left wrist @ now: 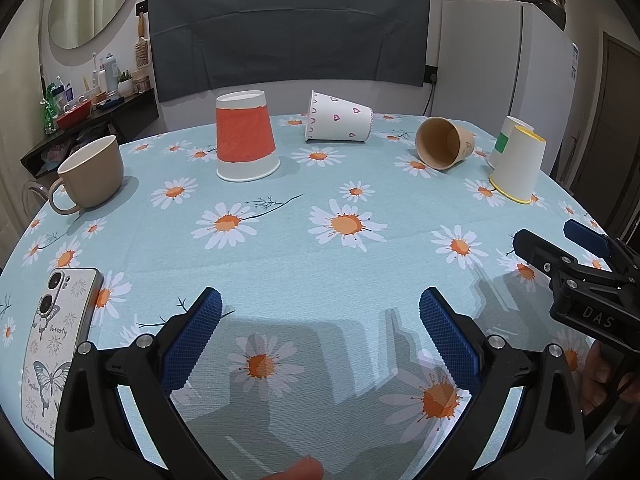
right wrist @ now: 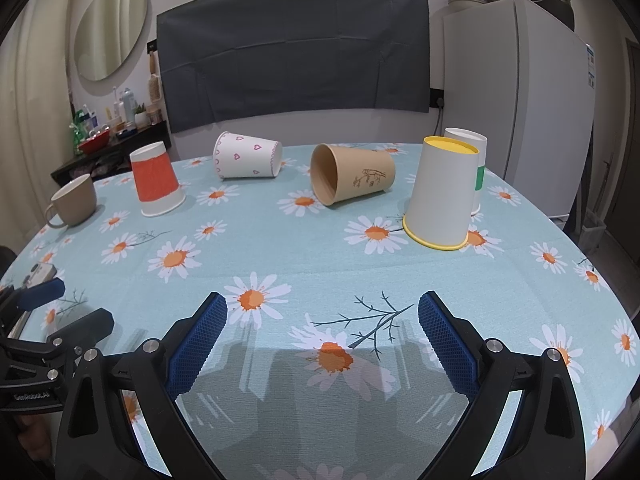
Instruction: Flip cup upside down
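Observation:
Several paper cups sit on the daisy tablecloth (left wrist: 304,256). An orange cup (left wrist: 245,136) (right wrist: 155,179) stands upside down. A white heart cup (left wrist: 338,117) (right wrist: 247,155) and a brown cup (left wrist: 444,143) (right wrist: 352,178) lie on their sides. A yellow-rimmed cup (left wrist: 518,163) (right wrist: 442,192) and a green-banded cup (left wrist: 506,138) (right wrist: 474,168) stand upside down. A beige mug (left wrist: 90,174) (right wrist: 72,200) stands upright. My left gripper (left wrist: 320,336) (right wrist: 60,300) and right gripper (right wrist: 322,338) (left wrist: 560,236) are open and empty, over the near table.
A phone (left wrist: 56,340) with a butterfly case lies at the near left. A fridge (right wrist: 532,112) stands at the back right. A dark cloth (right wrist: 292,52) hangs on the wall behind. A cluttered shelf (left wrist: 92,108) is at the back left.

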The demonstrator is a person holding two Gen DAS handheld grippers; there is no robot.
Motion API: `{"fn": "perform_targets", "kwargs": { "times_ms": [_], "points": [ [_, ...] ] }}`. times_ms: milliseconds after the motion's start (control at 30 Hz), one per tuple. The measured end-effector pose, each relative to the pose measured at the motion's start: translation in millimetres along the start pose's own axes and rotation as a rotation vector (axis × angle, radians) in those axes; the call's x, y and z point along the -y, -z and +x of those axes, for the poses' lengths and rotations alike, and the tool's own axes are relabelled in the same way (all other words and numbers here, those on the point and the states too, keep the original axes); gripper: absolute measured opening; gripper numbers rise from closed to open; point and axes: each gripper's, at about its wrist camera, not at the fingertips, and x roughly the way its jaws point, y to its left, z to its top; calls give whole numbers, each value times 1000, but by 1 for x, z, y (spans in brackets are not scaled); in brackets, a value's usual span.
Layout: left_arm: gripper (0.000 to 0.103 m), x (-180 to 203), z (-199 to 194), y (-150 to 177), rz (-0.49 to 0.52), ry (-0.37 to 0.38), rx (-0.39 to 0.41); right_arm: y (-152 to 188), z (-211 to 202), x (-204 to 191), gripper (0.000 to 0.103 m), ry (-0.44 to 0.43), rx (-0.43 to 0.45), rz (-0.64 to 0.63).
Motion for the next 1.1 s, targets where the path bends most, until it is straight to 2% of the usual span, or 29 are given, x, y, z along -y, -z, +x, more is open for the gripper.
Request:
{"fn": "perform_targets", "kwargs": {
  "times_ms": [1100],
  "points": [
    [97, -1, 1, 1, 1, -5, -2, 0, 2, 0, 93, 1, -5, 0]
  ]
}}
